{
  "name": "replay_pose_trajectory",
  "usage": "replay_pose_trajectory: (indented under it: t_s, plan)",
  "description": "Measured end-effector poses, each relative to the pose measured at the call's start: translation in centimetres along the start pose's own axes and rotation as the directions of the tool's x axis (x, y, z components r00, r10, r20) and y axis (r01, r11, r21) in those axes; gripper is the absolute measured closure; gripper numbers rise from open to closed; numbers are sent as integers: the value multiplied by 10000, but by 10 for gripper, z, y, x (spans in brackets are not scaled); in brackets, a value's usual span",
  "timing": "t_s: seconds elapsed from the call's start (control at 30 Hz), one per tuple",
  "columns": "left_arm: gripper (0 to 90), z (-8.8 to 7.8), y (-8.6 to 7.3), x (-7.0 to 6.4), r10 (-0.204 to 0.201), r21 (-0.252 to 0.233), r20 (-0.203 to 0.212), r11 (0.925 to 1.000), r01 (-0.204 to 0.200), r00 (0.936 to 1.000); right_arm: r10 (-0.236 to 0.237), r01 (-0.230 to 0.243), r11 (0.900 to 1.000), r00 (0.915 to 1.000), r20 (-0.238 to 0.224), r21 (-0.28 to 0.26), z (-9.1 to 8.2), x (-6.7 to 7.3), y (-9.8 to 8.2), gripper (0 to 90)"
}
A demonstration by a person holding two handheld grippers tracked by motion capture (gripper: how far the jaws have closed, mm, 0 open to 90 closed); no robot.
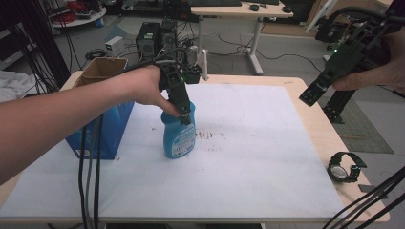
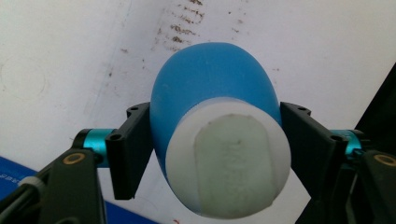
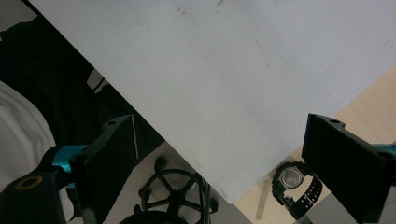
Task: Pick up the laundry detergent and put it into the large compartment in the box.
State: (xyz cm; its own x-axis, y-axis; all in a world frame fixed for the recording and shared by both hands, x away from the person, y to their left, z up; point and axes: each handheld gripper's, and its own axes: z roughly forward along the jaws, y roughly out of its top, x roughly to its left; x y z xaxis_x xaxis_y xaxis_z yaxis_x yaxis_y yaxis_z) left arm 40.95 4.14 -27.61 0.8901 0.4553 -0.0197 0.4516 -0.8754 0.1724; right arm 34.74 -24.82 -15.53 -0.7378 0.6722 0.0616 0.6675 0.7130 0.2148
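Table (image 1: pixel 267 157): white-covered. Blue box (image 1: pixel 102 131): left of bottle. Blue bottle (image 1: pixel 178 136): upright, mid-table, flanked at the neck by the left gripper (image 1: pixel 184 114), contact uncertain. Right gripper (image 1: pixel 313 93): raised, fingers apart. Risk: toppling if squeezed off-centre.

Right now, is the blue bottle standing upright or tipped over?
Upright. The blue bottle stands on its base on the white mat, white cap on top, with the left tool at its neck.
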Motion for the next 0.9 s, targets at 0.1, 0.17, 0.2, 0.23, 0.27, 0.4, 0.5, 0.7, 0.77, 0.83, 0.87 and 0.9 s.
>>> replay_pose_trajectory:
  t_s: [0.1,0.17,0.2,0.23,0.27,0.4,0.5,0.7,0.77,0.83,0.87,0.9]
  plan:
    - [294,0,0,0,-54,17,-13,10000,54,10000,2,-2,10000,10000,-15,9,0,0,-1,97]
    - [305,0,0,0,-19,50,-12,10000,19,10000,-24,24,10000,10000,-21,-27,0,0,-1,97]
    - [305,-1,1,0,-26,67,-8,10000,26,10000,-30,30,10000,10000,-17,-23,0,0,-1,97]
    - [306,-1,1,-1,-62,50,-25,10000,62,10000,-20,20,10000,10000,-17,-10,0,0,-1,97]
    - [307,-1,1,-1,-53,43,-32,10000,53,10000,0,0,10000,10000,-15,-17,0,0,-1,97]
    - [317,-2,1,-1,-13,48,-73,10000,13,10000,3,-3,10000,10000,-9,-15,0,-1,-2,97]
    - [326,-2,2,-1,-43,72,-87,10000,44,10000,-13,13,10000,10000,-15,-26,0,-2,-2,97]
    - [344,-1,2,-1,-68,181,-181,9998,71,9998,32,-32,10000,10000,-40,-14,1,-2,-3,97]
    - [350,-1,2,-1,-94,194,-188,9998,97,9998,10,-10,10000,10000,-45,-41,1,-3,-3,97]
    - [351,0,3,-2,-78,236,-230,9997,83,9997,71,-71,10000,10000,-53,-26,1,-3,-3,97]
    - [353,0,3,-2,-91,216,-239,9997,96,9997,55,-55,10000,10000,-62,-35,1,-3,-3,97]
    - [353,0,3,-2,-104,215,-242,9997,109,9997,76,-77,10000,10000,-62,-38,1,-3,-3,97]
